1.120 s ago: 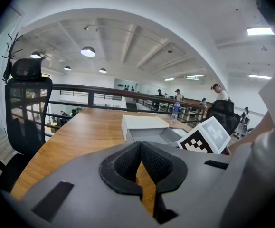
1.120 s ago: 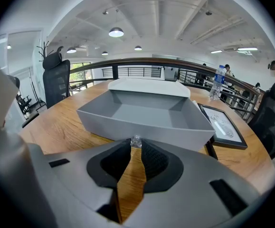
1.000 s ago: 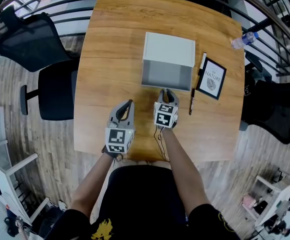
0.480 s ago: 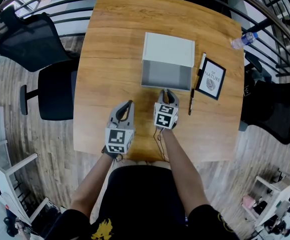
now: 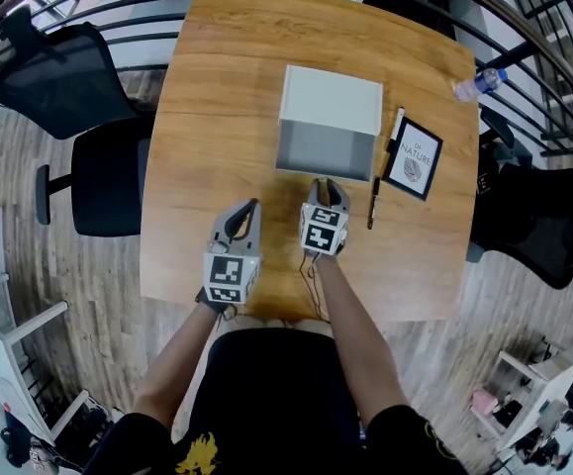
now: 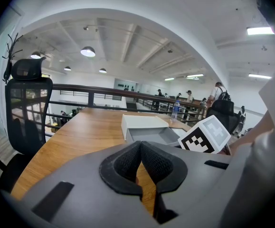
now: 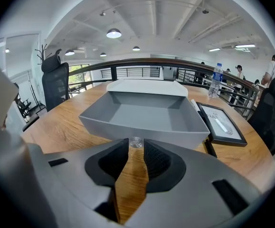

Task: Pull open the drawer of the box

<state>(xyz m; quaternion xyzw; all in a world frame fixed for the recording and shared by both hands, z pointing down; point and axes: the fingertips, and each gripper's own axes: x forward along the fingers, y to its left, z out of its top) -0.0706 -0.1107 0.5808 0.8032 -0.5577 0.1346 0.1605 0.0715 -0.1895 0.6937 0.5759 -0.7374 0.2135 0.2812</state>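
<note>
On the wooden surface (image 5: 217, 117), the white box (image 5: 333, 97) sits centrally, its grey drawer (image 5: 326, 149) drawn out toward the person; the pull is judged complete. Not needed, the left tool (image 5: 249, 209) is idle, jaws together, empty. On the right tool (image 5: 326, 186), jaws have just been opening, releasing the clear knob (image 7: 136, 142) between them.

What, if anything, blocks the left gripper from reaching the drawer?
Probably nothing, so likely yes. The left gripper sits shut just short of the drawer's front left corner, and only bare table lies between them.
</note>
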